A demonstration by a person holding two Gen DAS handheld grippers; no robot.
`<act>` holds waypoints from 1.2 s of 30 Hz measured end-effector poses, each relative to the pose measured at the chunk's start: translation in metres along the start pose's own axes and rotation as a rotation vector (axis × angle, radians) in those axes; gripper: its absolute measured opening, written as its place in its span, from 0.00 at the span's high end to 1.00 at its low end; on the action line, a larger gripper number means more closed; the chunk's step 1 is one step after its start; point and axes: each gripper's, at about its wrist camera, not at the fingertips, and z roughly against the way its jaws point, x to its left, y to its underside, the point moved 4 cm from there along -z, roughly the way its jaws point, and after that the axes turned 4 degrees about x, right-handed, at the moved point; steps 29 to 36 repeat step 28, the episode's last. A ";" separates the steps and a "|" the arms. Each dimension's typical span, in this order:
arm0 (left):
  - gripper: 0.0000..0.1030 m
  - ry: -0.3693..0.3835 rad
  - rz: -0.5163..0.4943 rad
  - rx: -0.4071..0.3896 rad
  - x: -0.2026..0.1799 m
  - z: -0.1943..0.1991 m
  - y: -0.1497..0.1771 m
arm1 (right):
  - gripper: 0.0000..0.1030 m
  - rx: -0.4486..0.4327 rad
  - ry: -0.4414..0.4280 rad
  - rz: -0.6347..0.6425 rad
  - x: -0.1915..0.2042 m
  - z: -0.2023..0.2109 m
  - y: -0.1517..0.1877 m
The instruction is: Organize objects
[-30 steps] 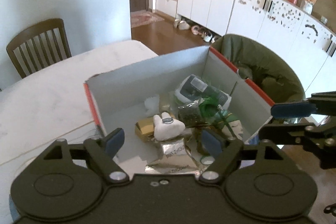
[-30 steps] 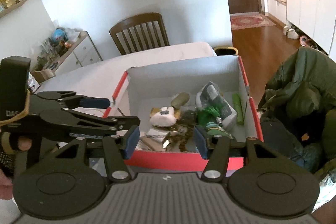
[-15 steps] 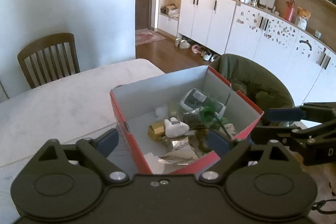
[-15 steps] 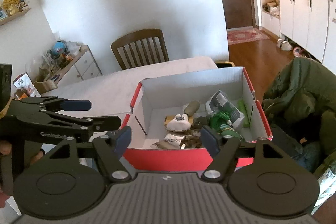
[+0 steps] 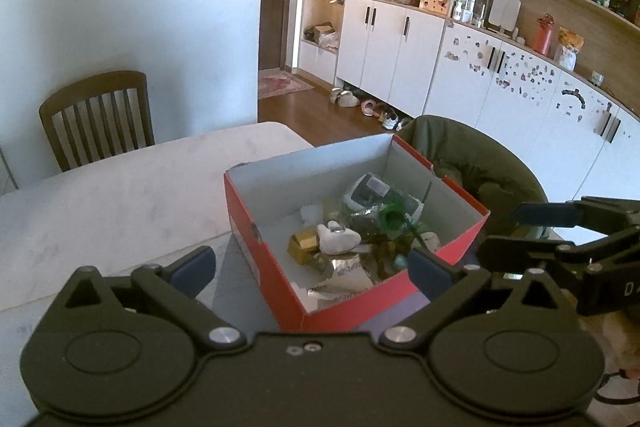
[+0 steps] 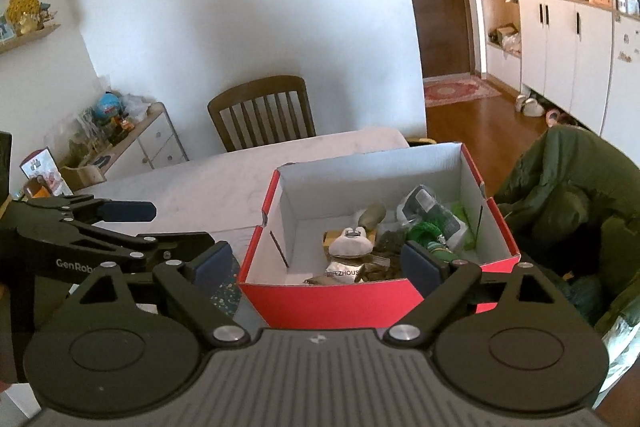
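Observation:
A red cardboard box (image 5: 360,307) (image 6: 332,299) with a white inside stands on the table's corner. It holds a white lump (image 5: 338,241) (image 6: 352,247), a gold packet (image 5: 304,245), a green coil (image 5: 390,215) (image 6: 424,229), a grey device (image 5: 368,191) (image 6: 420,203) and foil wrappers (image 5: 344,275). My left gripper (image 5: 312,269) (image 6: 178,227) hovers open, above and short of the box's near left corner. My right gripper (image 6: 316,263) (image 5: 502,231) is open too, in front of the red front wall. Neither holds anything.
The pale marble table (image 5: 100,207) (image 6: 200,183) stretches left of the box. A wooden chair (image 5: 96,115) (image 6: 262,115) stands at its far side. A green jacket (image 5: 480,163) (image 6: 560,187) lies on a seat right of the box. White cabinets (image 5: 392,55) line the far wall.
Both grippers have drawn back and upward from the box, which now looks smaller with its red outer walls showing. Both stay open, and the contents lie as before.

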 end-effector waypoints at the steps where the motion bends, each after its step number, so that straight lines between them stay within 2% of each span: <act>1: 0.01 0.002 -0.003 -0.003 0.000 0.001 0.002 | 0.10 -0.004 0.005 0.003 0.002 0.002 0.001; 11: 0.01 0.027 -0.025 -0.052 -0.008 0.020 0.012 | 0.05 -0.065 0.059 0.008 0.014 0.018 0.012; 23: 0.01 0.014 -0.071 -0.086 -0.013 0.032 0.018 | 0.05 -0.081 0.069 0.016 0.026 0.027 0.021; 36: 0.01 0.021 -0.066 -0.092 -0.011 0.035 0.020 | 0.05 -0.090 0.076 0.029 0.033 0.029 0.024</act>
